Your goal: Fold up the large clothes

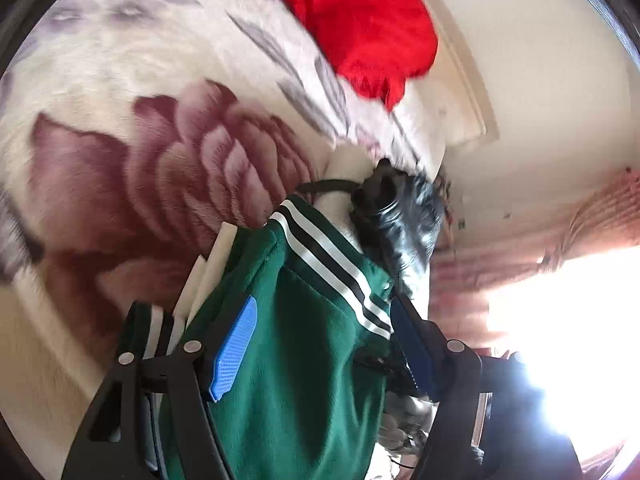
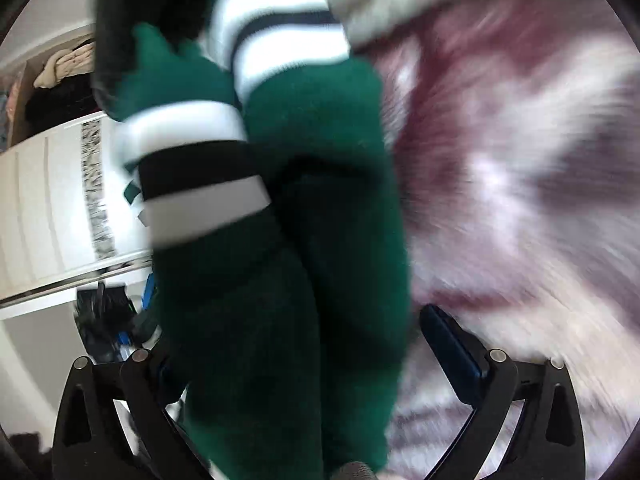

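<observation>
**Loose fleece may undo your fold**

Both your grippers stand released: the left gripper and right gripper straddle the green striped garment without pinching it. It is bunched over the floral blanket; lift away carelessly and a pad may snag it. Beyond, the red cloth could get tangled in.

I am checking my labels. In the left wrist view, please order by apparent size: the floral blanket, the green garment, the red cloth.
1. floral blanket, the largest area.
2. green garment; it lies very near the camera, so it looks enlarged.
3. red cloth, the smallest and farthest.
</observation>
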Motion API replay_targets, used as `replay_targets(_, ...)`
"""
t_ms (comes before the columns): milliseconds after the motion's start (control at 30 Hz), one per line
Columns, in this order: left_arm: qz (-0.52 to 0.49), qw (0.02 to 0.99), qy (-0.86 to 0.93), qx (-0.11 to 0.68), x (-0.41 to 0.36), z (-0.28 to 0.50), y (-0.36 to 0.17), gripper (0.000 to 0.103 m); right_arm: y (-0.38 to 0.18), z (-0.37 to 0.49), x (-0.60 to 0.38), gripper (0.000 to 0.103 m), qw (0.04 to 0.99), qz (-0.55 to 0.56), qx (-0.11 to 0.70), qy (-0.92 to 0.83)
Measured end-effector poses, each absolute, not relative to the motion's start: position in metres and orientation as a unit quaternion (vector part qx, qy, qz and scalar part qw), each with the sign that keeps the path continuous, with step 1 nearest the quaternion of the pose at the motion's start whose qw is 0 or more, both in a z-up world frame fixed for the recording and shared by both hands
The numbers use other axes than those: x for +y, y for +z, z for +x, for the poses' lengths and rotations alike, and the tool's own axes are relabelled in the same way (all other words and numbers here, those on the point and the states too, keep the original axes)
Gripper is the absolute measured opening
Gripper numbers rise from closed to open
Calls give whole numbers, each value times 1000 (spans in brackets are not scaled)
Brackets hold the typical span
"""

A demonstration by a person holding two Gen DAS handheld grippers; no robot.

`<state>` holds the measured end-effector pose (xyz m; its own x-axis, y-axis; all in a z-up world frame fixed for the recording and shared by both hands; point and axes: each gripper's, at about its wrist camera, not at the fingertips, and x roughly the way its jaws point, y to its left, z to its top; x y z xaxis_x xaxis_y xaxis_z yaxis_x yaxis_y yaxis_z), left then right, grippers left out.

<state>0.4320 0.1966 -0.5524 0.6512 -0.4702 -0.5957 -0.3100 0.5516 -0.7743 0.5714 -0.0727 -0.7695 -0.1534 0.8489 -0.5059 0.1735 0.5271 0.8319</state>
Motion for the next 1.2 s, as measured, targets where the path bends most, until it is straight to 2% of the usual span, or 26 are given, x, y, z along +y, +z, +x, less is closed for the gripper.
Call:
replay_targets(167,-483,773,7,411,191,383,-559,67,-773,583,-44,103,528,357,690,344)
replay_targets(200,-487,772,18,408,192,372,-561,67,-770,582,-44,98,533,362,684,342)
replay_targets(233,-489,771,24,407,191,364,-564,67,-767,579,-47,69,535,372,678,340)
replay_targets(267,-488,771,27,409,191,357,-564,67,-765,574,-53,56,534,391,672,332)
replay_targets(333,-482,769,41,417,189,340,-563,67,-758,555,-68,43,540,438,657,292)
replay_targets(433,-489,763,39,421,190,318,-556,67,-746,500,-96,36,539,528,620,215)
replay_targets(567,-490,762,28,423,190,300,-536,67,-730,384,-132,35,489,693,521,96)
replay_targets(667,-467,764,17,445,184,293,-525,67,-722,296,-135,36,446,750,487,21)
replay_targets(833,-427,758,14,493,171,273,-534,67,-748,229,-138,68,403,701,588,-22)
replay_targets(933,-395,755,16,522,154,264,-546,67,-729,237,-160,69,424,652,629,10)
replay_targets(1067,-315,765,43,560,131,260,-562,67,-670,254,-202,74,508,542,670,16)
replay_targets(1167,-274,761,84,582,126,253,-589,67,-626,305,-251,78,576,446,685,21)
replay_targets(1200,-266,758,100,587,126,248,-597,67,-614,318,-255,85,607,412,679,30)
